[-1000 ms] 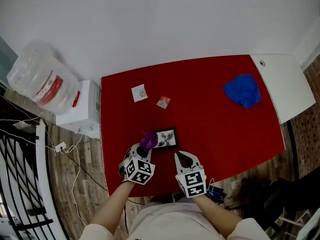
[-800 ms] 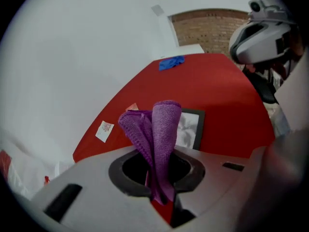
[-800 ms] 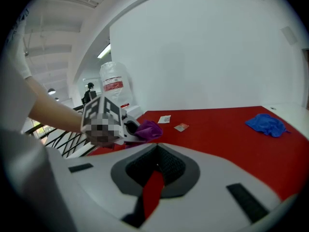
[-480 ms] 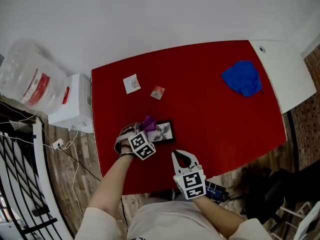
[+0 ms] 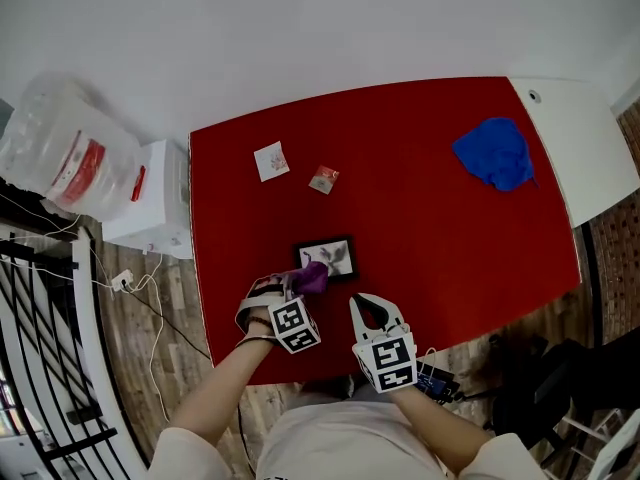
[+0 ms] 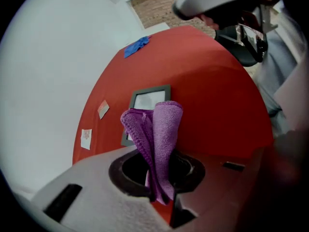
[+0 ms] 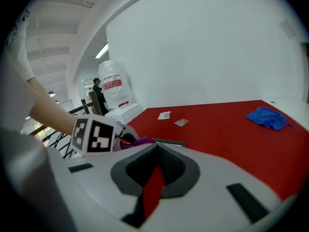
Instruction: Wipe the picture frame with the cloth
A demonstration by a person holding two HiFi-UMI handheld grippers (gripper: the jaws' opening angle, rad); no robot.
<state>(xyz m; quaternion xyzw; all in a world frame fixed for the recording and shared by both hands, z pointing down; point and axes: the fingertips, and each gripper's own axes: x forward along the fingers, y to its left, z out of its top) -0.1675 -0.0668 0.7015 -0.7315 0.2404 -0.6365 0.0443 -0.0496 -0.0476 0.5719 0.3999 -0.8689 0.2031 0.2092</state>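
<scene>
A small black picture frame (image 5: pixel 327 256) lies flat on the red table (image 5: pixel 440 238), near the front left. My left gripper (image 5: pixel 303 286) is shut on a folded purple cloth (image 5: pixel 311 279), which sits at the frame's near-left corner. In the left gripper view the cloth (image 6: pixel 159 127) sticks up from between the jaws, with the frame (image 6: pixel 148 102) just beyond it. My right gripper (image 5: pixel 371 304) hovers over the table's front edge, right of the left one, shut with nothing in it. The right gripper view shows the left gripper's marker cube (image 7: pixel 94 134) and the cloth (image 7: pixel 138 141).
A crumpled blue cloth (image 5: pixel 497 153) lies at the far right of the table. Two small paper packets (image 5: pixel 272 160) (image 5: pixel 323 179) lie beyond the frame. A white surface (image 5: pixel 590 148) adjoins the table's right end. A water jug (image 5: pixel 70 158) and railings stand at left.
My left gripper has drawn the purple cloth back from the frame's far-left part to its near-left corner. The right gripper has barely moved.
</scene>
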